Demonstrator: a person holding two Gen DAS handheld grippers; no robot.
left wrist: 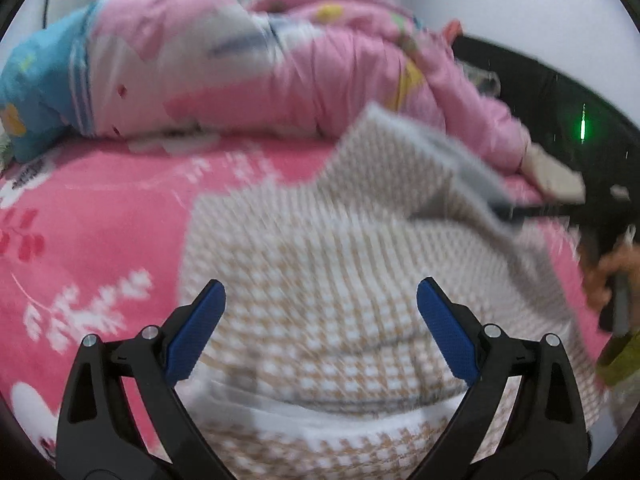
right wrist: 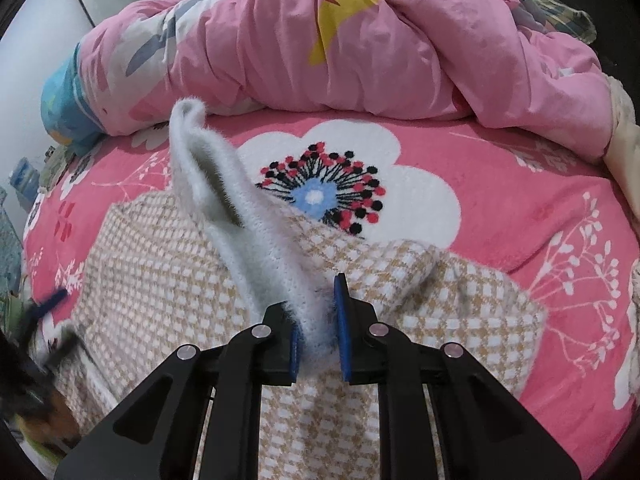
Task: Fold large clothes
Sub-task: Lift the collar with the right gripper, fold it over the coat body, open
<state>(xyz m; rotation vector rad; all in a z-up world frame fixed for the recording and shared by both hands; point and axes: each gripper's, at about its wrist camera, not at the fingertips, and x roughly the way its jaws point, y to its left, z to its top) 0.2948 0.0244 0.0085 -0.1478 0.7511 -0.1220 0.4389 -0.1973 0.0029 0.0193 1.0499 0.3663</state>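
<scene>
The checked beige-and-white garment (right wrist: 168, 272) is lying spread across the lower half of both views, on the pink floral bedspread (right wrist: 500, 208). I am clamping its pale fuzzy ribbed edge (right wrist: 240, 216) in my right gripper (right wrist: 318, 328), the blue pads squeezing the band near the bottom centre of the right view. From there the band is rising as a long strip toward the upper left of the frame, ending in a curled tip; that is its long axis, and I judge the fold has to carry it back across the checked body to the left.

My left gripper (left wrist: 320, 320) is hovering over the checked cloth with its jaws standing wide apart and nothing between them. The left view is blurred, so I cannot tell how close the pads are to the fabric.

A bunched pink quilt (right wrist: 360, 48) is filling the top of both frames, well behind the garment. A large white flower print (right wrist: 420, 168) is showing just beyond the held edge. Nothing is blocking the path over the cloth.
</scene>
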